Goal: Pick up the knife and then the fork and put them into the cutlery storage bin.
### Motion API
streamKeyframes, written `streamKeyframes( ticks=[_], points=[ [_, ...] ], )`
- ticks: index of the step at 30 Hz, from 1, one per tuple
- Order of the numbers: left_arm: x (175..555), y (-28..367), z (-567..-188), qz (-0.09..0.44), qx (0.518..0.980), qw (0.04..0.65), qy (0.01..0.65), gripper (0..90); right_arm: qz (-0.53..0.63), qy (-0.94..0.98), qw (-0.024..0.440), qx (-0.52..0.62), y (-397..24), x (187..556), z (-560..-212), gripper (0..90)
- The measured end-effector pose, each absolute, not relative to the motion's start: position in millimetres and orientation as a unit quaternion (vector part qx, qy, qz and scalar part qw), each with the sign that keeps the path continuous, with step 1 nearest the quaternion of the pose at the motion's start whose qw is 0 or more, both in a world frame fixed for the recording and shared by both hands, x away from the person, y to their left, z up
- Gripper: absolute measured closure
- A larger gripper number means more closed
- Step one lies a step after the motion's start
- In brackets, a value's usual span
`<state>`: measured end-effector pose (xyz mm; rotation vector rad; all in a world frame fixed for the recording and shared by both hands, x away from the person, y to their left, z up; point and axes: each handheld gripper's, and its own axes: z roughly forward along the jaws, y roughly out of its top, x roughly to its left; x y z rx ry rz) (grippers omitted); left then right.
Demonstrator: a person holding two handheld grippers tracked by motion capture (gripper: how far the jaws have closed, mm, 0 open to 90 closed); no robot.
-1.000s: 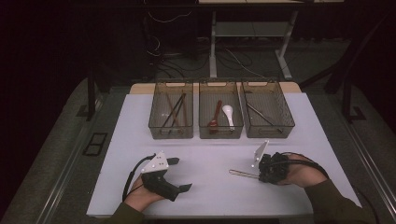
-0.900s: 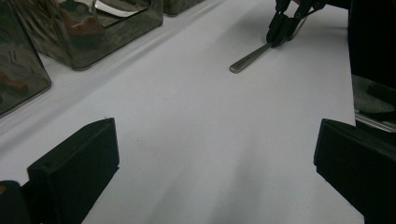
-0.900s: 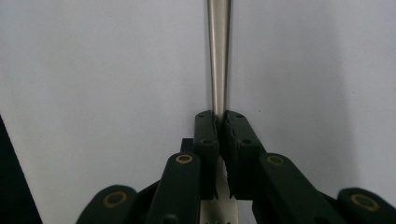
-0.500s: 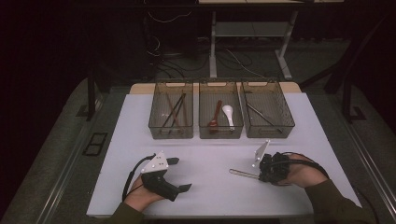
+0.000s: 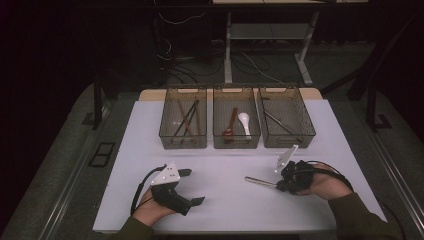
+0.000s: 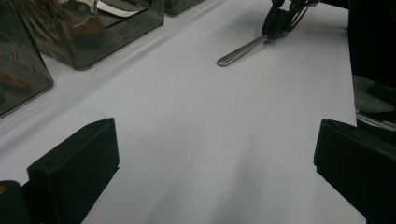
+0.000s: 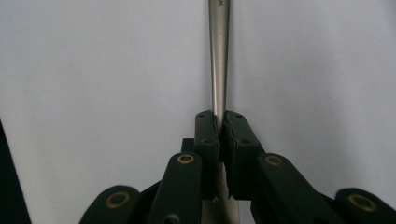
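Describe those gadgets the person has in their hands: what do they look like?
Each hand carries a black tool: the left tool and the right tool. Each has two blocky black jaws on linked arms with brass-coloured pins, a pale grey three-cornered plate on top, and a black cable looping back toward the wrist. The person wears dark olive sleeves.

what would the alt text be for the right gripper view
The right gripper has its two black jaws shut on a slim metal utensil handle, which runs straight away from the camera over the plain white table surface. The end of the utensil nearest the camera is hidden behind the jaws.
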<state>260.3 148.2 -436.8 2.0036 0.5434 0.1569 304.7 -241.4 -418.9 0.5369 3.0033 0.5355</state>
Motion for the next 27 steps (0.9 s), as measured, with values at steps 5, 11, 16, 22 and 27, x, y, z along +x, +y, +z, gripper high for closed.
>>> streamKeyframes(
  ticks=[5,11,16,22,27],
  points=[
    [260.0,149.3,-437.3,0.065,0.829,0.506,0.228,0.0,0.195,0.962,0.029,0.189,-248.2,307.1,-416.8,83.9],
    [260.9,149.1,-437.9,0.064,0.829,0.506,0.228,0.0,0.218,0.954,0.04,0.203,-253.4,308.3,-411.0,83.9],
    [261.6,148.1,-439.0,0.062,0.83,0.505,0.228,0.0,0.237,0.946,0.044,0.215,-260.4,309.9,-405.5,84.7],
    [262.0,148.3,-439.3,0.062,0.83,0.506,0.228,0.0,0.257,0.937,0.05,0.232,-268.0,312.8,-399.2,84.7],
    [261.4,147.9,-439.4,0.063,0.83,0.504,0.228,0.0,0.276,0.926,0.053,0.253,-273.2,316.6,-395.2,84.6]
  ],
)
